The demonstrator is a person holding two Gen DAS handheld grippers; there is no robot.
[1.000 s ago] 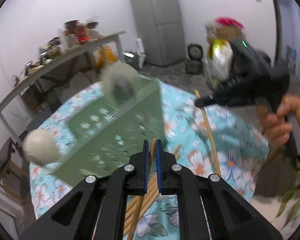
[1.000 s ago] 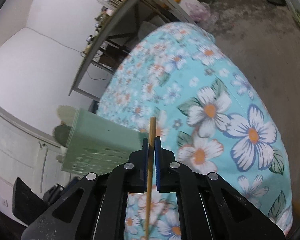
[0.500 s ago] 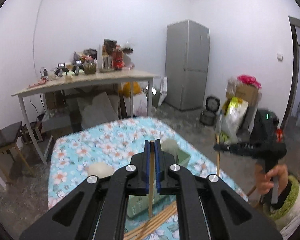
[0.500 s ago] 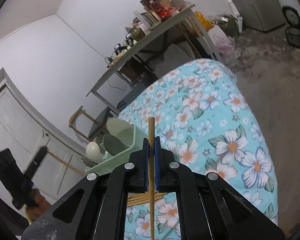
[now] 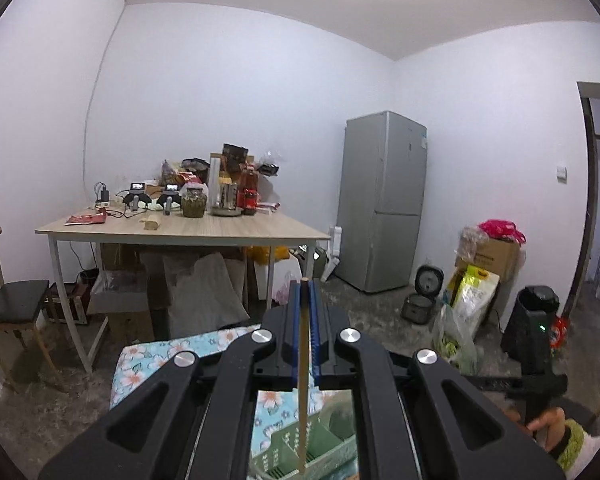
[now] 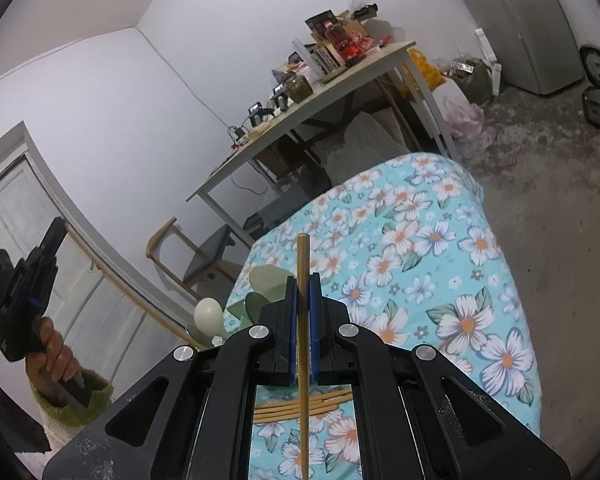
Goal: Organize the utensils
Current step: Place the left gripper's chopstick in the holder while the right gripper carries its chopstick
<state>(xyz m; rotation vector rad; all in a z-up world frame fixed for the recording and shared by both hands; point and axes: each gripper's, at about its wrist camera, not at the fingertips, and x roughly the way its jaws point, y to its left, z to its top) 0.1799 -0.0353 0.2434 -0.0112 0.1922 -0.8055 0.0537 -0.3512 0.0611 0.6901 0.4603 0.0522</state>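
My left gripper (image 5: 306, 286) is shut on a single wooden chopstick (image 5: 302, 384) that hangs down between its blue pads. Below it, through the gripper frame, lies the green utensil caddy (image 5: 300, 452). My right gripper (image 6: 302, 280) is shut on another wooden chopstick (image 6: 302, 340), its tip poking up past the pads. Several loose chopsticks (image 6: 300, 404) lie on the floral tablecloth (image 6: 420, 264) under the right gripper. Pale green and white spoons (image 6: 208, 312) stick out of the caddy to its left. The other gripper (image 6: 24, 292), with a hand on it, shows at the far left of the right wrist view.
A wooden table (image 5: 180, 230) loaded with jars, bottles and chargers stands behind the floral table. A grey fridge (image 5: 384, 200), a rice cooker (image 5: 424, 292), bags and a box line the right wall. A dark stool (image 5: 14, 304) stands at the left.
Both grippers have risen with their chopsticks. The left one lifted well above the caddy and levelled out toward the room; the right one rose and rolled, showing more of the table.
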